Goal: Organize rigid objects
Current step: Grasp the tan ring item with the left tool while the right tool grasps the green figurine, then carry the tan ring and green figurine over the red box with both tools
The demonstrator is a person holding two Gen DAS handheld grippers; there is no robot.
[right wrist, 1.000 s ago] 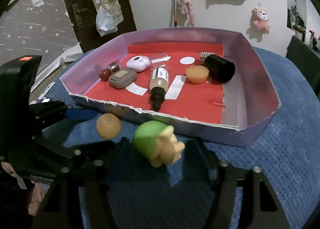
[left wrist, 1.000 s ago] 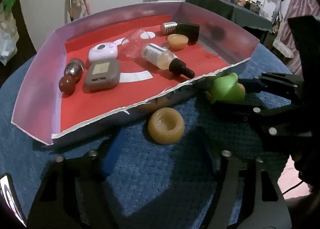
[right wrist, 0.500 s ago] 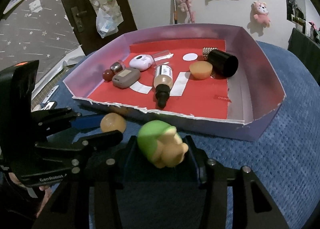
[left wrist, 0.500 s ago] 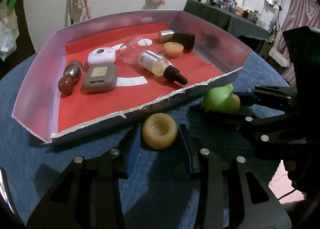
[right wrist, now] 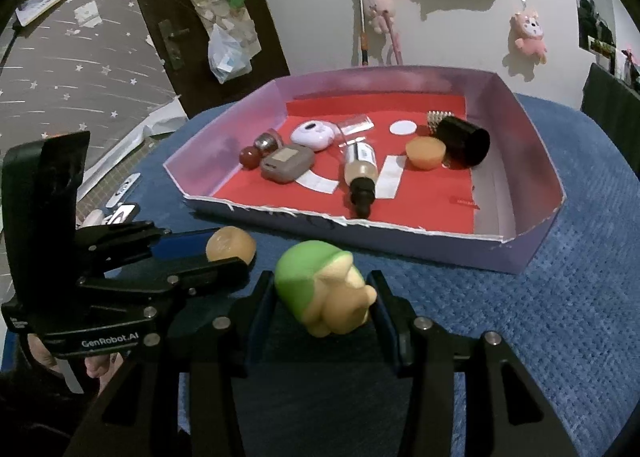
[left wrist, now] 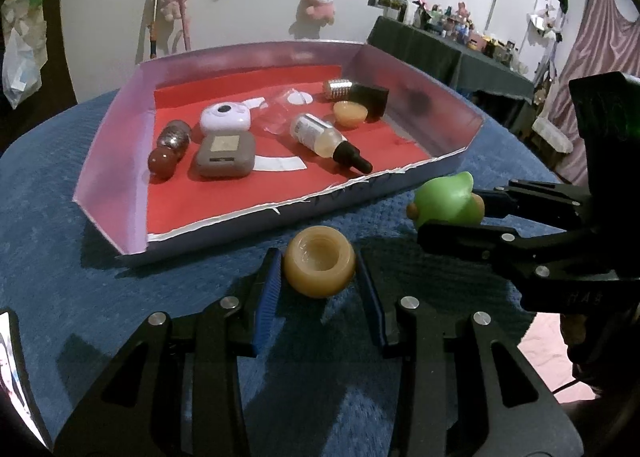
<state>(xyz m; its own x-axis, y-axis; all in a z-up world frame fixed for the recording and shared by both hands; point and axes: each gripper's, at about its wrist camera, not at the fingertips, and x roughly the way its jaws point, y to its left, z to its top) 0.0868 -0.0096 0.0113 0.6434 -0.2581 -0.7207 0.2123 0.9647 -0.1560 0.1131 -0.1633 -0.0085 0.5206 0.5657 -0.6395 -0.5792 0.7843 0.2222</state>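
A shallow purple box (left wrist: 460,129) (right wrist: 532,253) with a red floor lies on the blue cloth. It holds a dropper bottle (left wrist: 324,137) (right wrist: 362,171), a grey case (left wrist: 224,155), a white case (left wrist: 225,118), two balls, an amber cup (left wrist: 350,112) and a black cylinder (right wrist: 464,141). My left gripper (left wrist: 320,271) (right wrist: 224,253) is shut on an amber ring-shaped cup (left wrist: 319,267) (right wrist: 230,244) just before the box's near wall. My right gripper (right wrist: 322,301) (left wrist: 452,213) is shut on a green-capped toy figure (right wrist: 324,293) (left wrist: 446,199) beside it.
The blue cloth (right wrist: 540,337) covers the round table all around the box. A dark door and starred wall (right wrist: 80,49) stand left. A dark side table with many small items (left wrist: 460,41) stands at the back right. Plush toys hang on the white wall (left wrist: 320,5).
Both grippers moved forward and closed, the left on the amber ring cup, the right on the green-capped toy. The toy and cup now look lifted slightly toward the box.
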